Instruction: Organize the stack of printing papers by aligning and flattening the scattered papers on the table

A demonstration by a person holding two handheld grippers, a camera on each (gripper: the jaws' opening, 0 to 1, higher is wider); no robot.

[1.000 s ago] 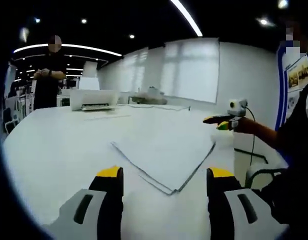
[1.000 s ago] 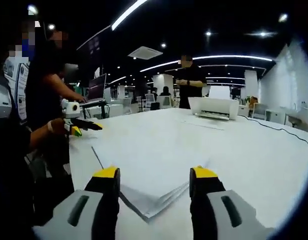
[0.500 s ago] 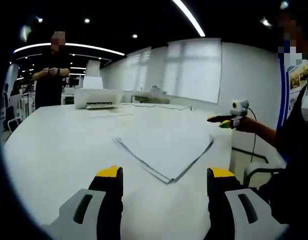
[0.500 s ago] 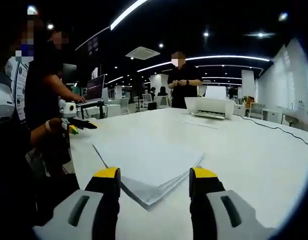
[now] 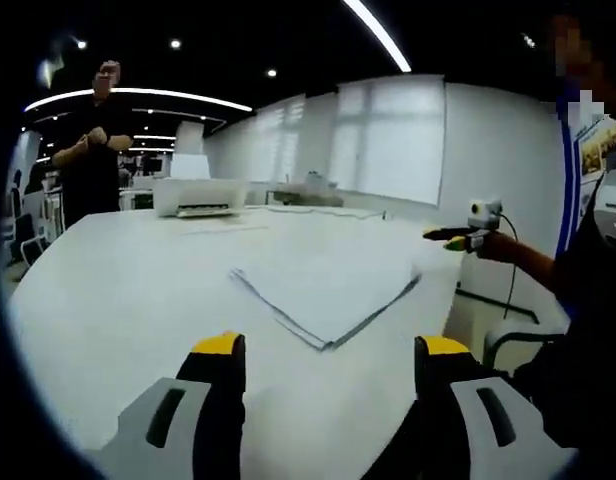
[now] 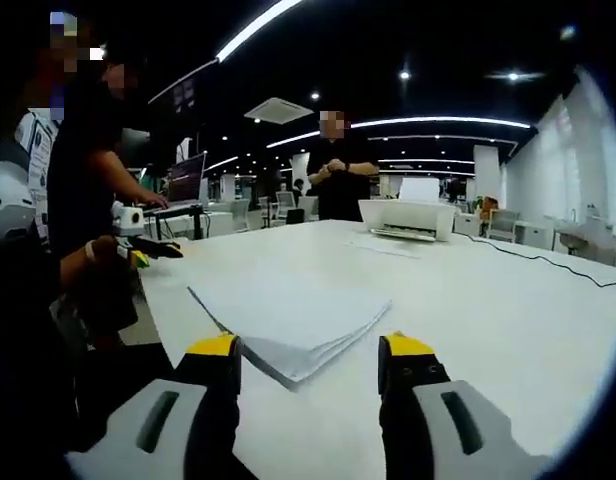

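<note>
The stack of printing papers (image 5: 328, 290) lies flat on the white worktop (image 5: 118, 300), its sheets slightly fanned so the edges do not line up, with 1 corner pointing toward the left gripper (image 5: 328, 365). That gripper hangs above the worktop short of the stack, its 2 yellow-tipped jaws spread wide and holding nothing. In the right gripper view the same stack (image 6: 298, 320) sits just past the right gripper (image 6: 308, 360), whose jaws are likewise spread apart and empty, one corner of the papers showing between them. The right gripper also shows at the right of the left gripper view (image 5: 466, 235), held in a hand beyond the stack; the left gripper shows at the left of the right gripper view (image 6: 143, 245). A white printer (image 5: 198, 195) stands farther back on the worktop, well apart from the papers, with a loose sheet (image 6: 383, 245) lying before it. A person in dark clothes (image 6: 333, 175) stands behind the worktop's far end.
</note>
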